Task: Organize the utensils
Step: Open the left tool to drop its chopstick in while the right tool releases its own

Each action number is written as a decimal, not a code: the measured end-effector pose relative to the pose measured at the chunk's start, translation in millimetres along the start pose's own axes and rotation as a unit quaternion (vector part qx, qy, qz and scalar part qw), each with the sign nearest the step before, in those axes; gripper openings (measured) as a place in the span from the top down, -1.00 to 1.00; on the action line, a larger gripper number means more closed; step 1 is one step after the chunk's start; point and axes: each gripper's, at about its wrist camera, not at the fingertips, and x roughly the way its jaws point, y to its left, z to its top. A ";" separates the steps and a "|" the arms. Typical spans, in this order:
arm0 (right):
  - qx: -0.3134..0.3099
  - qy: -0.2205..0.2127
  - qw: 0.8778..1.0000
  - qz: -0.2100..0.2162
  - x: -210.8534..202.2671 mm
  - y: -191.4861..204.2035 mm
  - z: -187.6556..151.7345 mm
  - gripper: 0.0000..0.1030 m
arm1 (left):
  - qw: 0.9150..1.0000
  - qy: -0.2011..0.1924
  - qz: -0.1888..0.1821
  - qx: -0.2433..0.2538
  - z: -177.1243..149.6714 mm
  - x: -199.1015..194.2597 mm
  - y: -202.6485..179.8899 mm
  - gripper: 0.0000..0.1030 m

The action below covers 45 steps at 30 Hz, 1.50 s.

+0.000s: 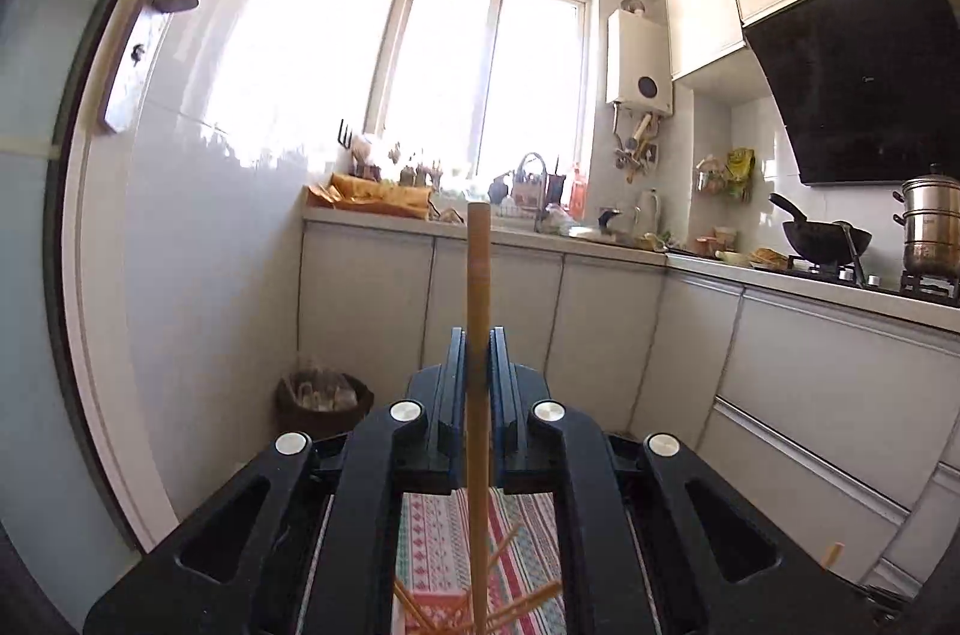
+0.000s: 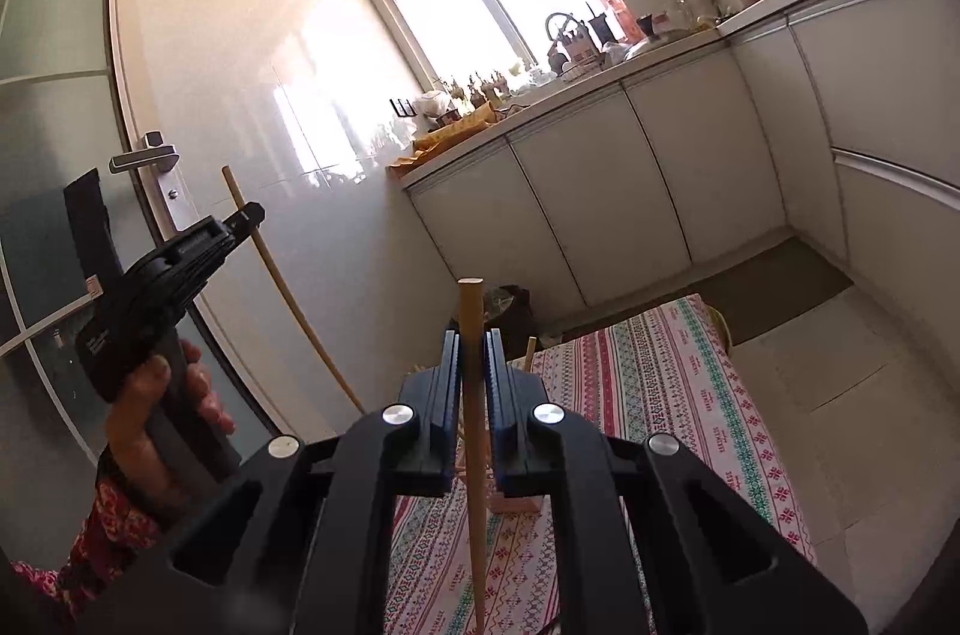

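Above the patterned tablecloth, my left gripper and right gripper each pinch one chopstick.

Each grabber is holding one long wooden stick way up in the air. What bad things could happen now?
1. The left gripper pinches its chopstick near the middle, so it might swivel or slip.
2. The right gripper holds its chopstick upright between narrow fingers; a bump could drop it onto the patterned tablecloth.
3. Loose chopsticks lie below and could get knocked off.
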 end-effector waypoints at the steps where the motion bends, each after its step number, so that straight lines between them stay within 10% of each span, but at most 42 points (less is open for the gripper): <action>1: -0.002 0.000 1.000 -0.001 0.5 -1.0 -0.2 0.83 | 1.000 -0.007 0.009 0.009 -2.5 8.0 -3.1 0.88; 10: 0.008 0.022 1.000 -0.017 16.3 -21.8 -5.9 0.83 | 0.995 0.040 0.086 0.014 -89.3 91.3 2.4 0.85; 14: 0.009 0.022 1.000 -0.020 18.1 -23.0 -6.3 0.83 | 0.994 0.051 0.095 0.008 -113.4 88.7 11.8 0.21; 22: 0.013 -0.005 1.000 -0.007 18.4 -1.8 10.1 0.83 | 0.994 0.004 0.098 -0.055 -46.9 -19.2 50.2 0.18; 25: 0.003 -0.028 1.000 0.003 27.6 17.0 29.0 0.83 | 0.989 0.020 0.131 -0.069 -33.3 -56.9 73.2 -0.30; 34: -0.057 -0.079 0.995 0.016 102.6 75.5 84.2 0.83 | 0.983 0.037 0.147 -0.103 -27.5 -100.2 123.3 -0.32; 45: -0.119 -0.031 0.991 -0.048 197.8 55.1 2.5 0.63 | 0.973 0.083 0.168 -0.133 -45.0 -74.9 160.9 -0.32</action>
